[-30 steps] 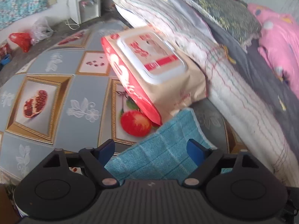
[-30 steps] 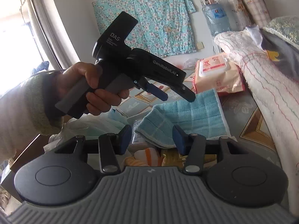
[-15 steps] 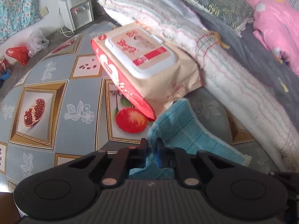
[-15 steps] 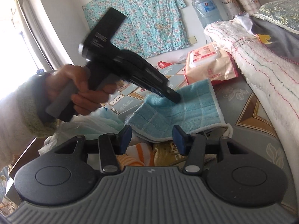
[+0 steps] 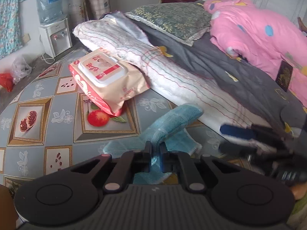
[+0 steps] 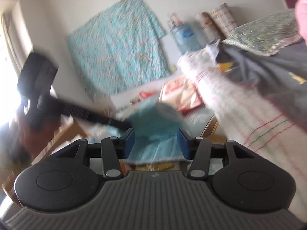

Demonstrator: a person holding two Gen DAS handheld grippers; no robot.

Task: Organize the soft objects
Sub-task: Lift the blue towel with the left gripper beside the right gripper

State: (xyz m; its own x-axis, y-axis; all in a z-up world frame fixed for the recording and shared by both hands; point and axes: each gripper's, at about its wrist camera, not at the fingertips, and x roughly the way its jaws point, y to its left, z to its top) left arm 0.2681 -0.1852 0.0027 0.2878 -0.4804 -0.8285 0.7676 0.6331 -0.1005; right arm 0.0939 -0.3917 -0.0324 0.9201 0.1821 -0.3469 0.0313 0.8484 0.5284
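A light blue towel (image 5: 172,122) lies on the fruit-patterned tablecloth (image 5: 57,103). My left gripper (image 5: 155,149) is shut on its near edge and holds that part raised in a fold. In the blurred right wrist view the towel (image 6: 153,126) bulges up just ahead of my right gripper (image 6: 156,143), whose blue pads stand apart on either side of it without pressing. The left gripper (image 6: 124,124) reaches into the towel from the left there. My right gripper (image 5: 230,140) shows at the right edge of the left wrist view.
A pack of wet wipes (image 5: 107,80) leans on a rolled white quilt (image 5: 153,61) behind the towel. Grey bedding (image 5: 220,65), a green pillow (image 5: 172,19) and a pink quilt (image 5: 259,34) fill the right. A water dispenser (image 5: 55,36) stands at the back left.
My left gripper closed on the towel's edge and lifted it into a raised fold. My right gripper swung in towards the towel, which now fills the gap between its pads.
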